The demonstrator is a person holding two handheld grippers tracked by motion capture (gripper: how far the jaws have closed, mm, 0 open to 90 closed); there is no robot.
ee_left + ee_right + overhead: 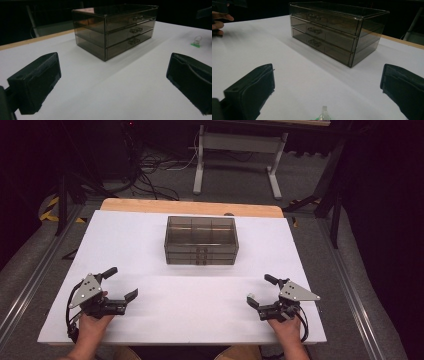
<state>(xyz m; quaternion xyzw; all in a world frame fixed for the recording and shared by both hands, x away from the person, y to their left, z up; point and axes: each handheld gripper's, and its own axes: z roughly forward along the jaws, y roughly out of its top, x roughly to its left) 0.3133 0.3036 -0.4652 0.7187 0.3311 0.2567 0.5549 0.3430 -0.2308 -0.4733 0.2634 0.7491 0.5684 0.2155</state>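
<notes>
A smoky see-through box with three drawers [201, 241] stands at the middle of the white tabletop [125, 245], all drawers closed. It appears ahead of the jaws in the left gripper view [115, 27] and the right gripper view [337, 30]. My left gripper [121, 283] rests open at the near left, with nothing between its jaws [112, 82]. At the near right, my right gripper [261, 290] is open too [327, 92]. A small green binder clip [251, 295] lies on the table low between the right jaws [323, 114], untouched by the pads, and shows far off in the left gripper view [197, 42].
A wooden strip [190, 206] borders the table's far edge. Behind it stand a white desk frame [235, 160] and loose cables [150, 175] on the floor. The person's left hand [219, 21] shows at the far left of the right gripper view.
</notes>
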